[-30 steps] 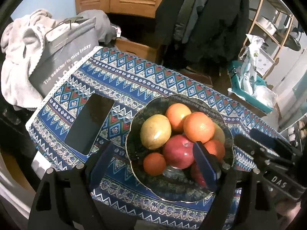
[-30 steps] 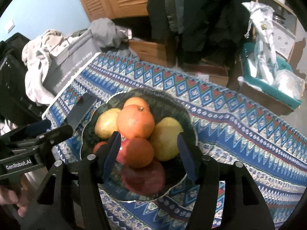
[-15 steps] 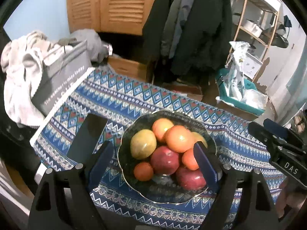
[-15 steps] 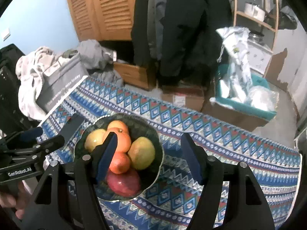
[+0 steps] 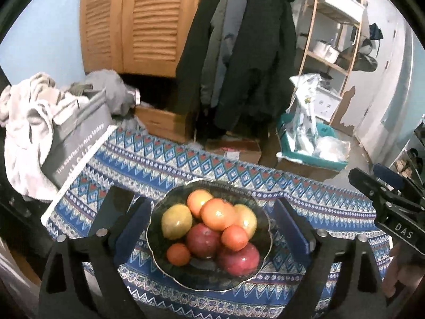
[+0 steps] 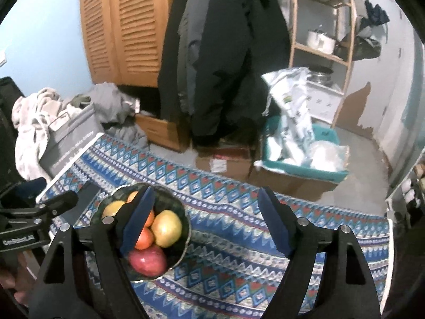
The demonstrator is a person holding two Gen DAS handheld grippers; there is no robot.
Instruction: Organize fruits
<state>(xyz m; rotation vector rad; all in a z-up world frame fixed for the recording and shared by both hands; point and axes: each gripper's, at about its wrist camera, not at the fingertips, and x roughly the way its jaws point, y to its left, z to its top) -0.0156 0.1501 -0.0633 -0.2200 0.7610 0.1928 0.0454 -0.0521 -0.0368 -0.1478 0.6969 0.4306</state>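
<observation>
Dark bowl (image 5: 159, 239) heaped with oranges (image 5: 218, 214), red apples (image 5: 203, 240), yellow fruit (image 5: 176, 221)

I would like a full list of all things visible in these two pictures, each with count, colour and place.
dark glass bowl: one, on the tablecloth, holding the fruit
fruit: about eight, orange, yellow and red, piled in the bowl
patterned blue tablecloth: one, covering the table
flat black slab: one, left of the bowl
grey box: one, at the table's left edge
dark coats: several, hanging behind
wooden louvred doors: two, back left
teal bin: one, on the floor
left tongs: black, opening, empty
right tongs: black, opening, empty
</observation>
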